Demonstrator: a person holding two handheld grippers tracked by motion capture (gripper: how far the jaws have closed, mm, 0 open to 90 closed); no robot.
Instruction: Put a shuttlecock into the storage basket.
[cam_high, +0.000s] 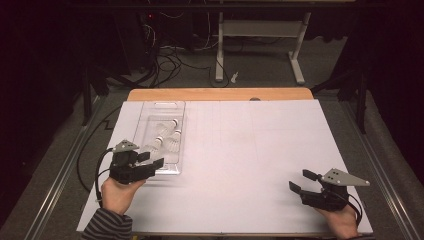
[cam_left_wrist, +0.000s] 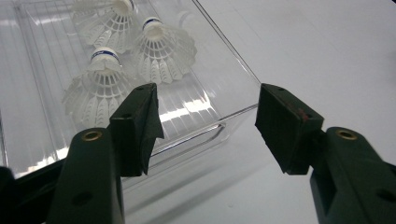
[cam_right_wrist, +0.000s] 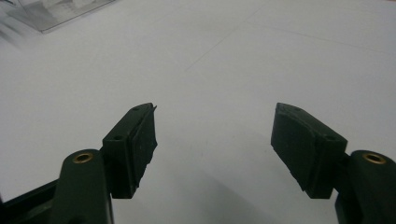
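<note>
A clear plastic tray (cam_high: 172, 107) lies at the left of the white table and holds three white feather shuttlecocks (cam_high: 168, 136). In the left gripper view the shuttlecocks (cam_left_wrist: 161, 53) lie inside the tray (cam_left_wrist: 233, 93), cork ends pointing away. My left gripper (cam_high: 151, 159) is open at the tray's near right corner, its jaws straddling that corner with nothing pressed between them (cam_left_wrist: 208, 126). My right gripper (cam_high: 302, 181) rests open over bare table at the near right, jaws wide apart (cam_right_wrist: 215, 140) and empty.
The white sheet (cam_high: 250, 150) covers the table; a wooden edge (cam_high: 220, 94) shows at the far side. Behind it stand a white desk frame (cam_high: 260, 45) and tangled cables (cam_high: 165, 65) on the floor. Metal rails (cam_high: 60, 170) flank the table.
</note>
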